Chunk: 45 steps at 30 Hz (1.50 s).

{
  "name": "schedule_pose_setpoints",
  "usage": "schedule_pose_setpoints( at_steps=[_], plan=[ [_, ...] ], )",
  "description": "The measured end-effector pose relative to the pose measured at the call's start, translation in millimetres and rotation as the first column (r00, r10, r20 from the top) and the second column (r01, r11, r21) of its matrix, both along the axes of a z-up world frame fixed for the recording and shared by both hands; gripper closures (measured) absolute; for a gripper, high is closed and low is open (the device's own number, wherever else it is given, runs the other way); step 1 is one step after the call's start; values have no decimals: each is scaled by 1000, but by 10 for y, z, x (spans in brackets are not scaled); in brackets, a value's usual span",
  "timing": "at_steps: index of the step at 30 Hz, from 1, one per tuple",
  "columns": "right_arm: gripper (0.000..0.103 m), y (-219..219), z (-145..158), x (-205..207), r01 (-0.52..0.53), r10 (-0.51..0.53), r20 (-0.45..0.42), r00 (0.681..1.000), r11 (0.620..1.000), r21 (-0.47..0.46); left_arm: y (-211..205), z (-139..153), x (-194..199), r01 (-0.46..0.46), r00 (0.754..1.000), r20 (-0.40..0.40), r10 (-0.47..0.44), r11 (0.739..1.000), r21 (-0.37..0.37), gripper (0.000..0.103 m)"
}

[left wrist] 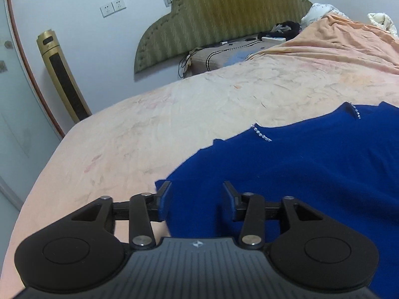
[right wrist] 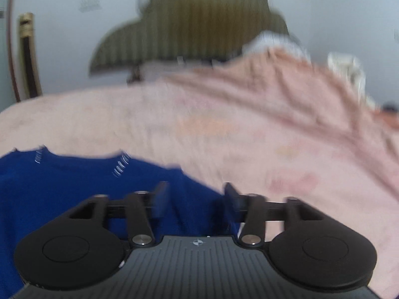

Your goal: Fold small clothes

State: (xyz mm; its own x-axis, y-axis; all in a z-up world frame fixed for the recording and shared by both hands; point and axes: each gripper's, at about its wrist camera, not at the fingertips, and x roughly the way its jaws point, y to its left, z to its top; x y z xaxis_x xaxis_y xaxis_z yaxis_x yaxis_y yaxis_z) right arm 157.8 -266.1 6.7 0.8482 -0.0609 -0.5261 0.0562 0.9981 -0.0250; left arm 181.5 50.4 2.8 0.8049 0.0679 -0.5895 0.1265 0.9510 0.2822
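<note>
A dark blue garment [left wrist: 311, 164] with small rhinestone trims lies flat on the peach bed sheet [left wrist: 149, 124]. My left gripper [left wrist: 197, 199] is open, its jaws astride the garment's left edge, low over the cloth. In the right wrist view, which is motion-blurred, the same blue garment [right wrist: 74, 186] fills the lower left. My right gripper [right wrist: 195, 199] is open over the garment's right edge, on the sheet [right wrist: 224, 124]. Neither gripper holds cloth.
A green padded headboard [left wrist: 224, 12] stands at the far end, with a pillow and cables [left wrist: 224, 54] below it. A bunched orange blanket [left wrist: 336, 39] lies at the far right. A gold tower fan [left wrist: 62, 74] stands by the wall left of the bed.
</note>
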Motion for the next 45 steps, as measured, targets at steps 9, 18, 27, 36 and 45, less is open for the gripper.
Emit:
schedule_pose_setpoints(
  at_steps=[9,18,27,36,45],
  plan=[
    [2,431,-201,-167,-157,156,-161,975,988,4,-13,-129,-73,-124,988,-108,113,987,-102,40],
    [0,522,-309,-432,-76,77,-166,983,997,10,1,-241,-236,-163,983,-109,148,975,-151,25],
    [0,585,-404,-555,-61,60,-93,994,998,-8,131,-386,-291,-208,978,-39,204,955,-211,1],
    [0,583,-416,-568,-58,58,-87,995,998,-4,222,-410,-284,-221,975,-57,214,935,-277,0],
    [0,583,-414,-569,-58,58,-87,995,998,-5,247,-414,-285,-221,975,-60,213,930,-293,0]
  ],
)
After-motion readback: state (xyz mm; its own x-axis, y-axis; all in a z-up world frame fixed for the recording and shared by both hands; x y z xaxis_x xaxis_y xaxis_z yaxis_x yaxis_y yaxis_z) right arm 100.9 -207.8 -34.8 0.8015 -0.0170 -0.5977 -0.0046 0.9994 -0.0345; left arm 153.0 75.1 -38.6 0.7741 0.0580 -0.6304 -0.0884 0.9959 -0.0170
